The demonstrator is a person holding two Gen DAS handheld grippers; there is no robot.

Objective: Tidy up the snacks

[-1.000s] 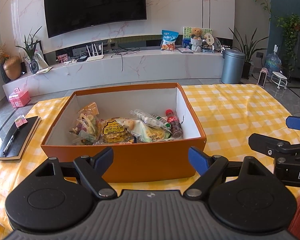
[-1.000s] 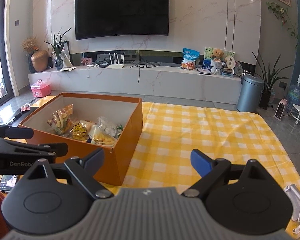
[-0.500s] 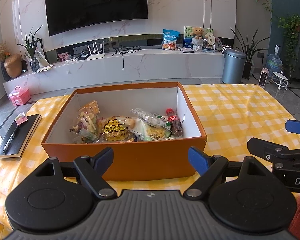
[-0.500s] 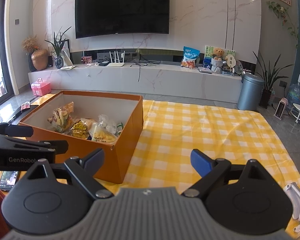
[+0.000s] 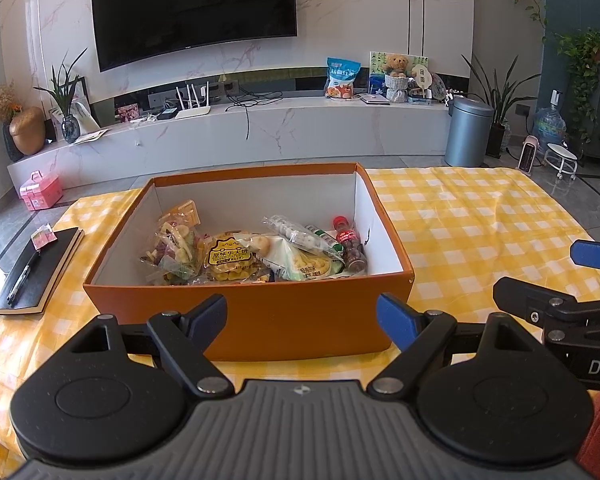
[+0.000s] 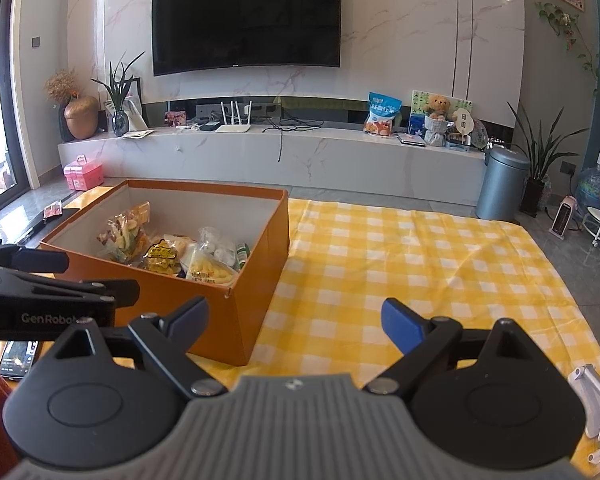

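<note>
An open orange cardboard box (image 5: 260, 320) with a white interior is seen standing on the table, which is covered by a yellow-and-white checked cloth (image 5: 480, 220). The snacks are gathered along the box's near wall: a clear bag of mixed dried fruit (image 5: 176, 244), a yellow packet of biscuits (image 5: 230, 262), a pale green snack packet (image 5: 300, 262) and a small red-capped bottle (image 5: 350, 244). The left hand-held gripper (image 5: 302, 312) is held just in front of the box's near wall, spread wide and empty. The right hand-held gripper (image 6: 296, 318) is held to the right of the box over the cloth, likewise spread wide and empty. A black notebook (image 5: 36, 272) with a pen lies left of the box.
</note>
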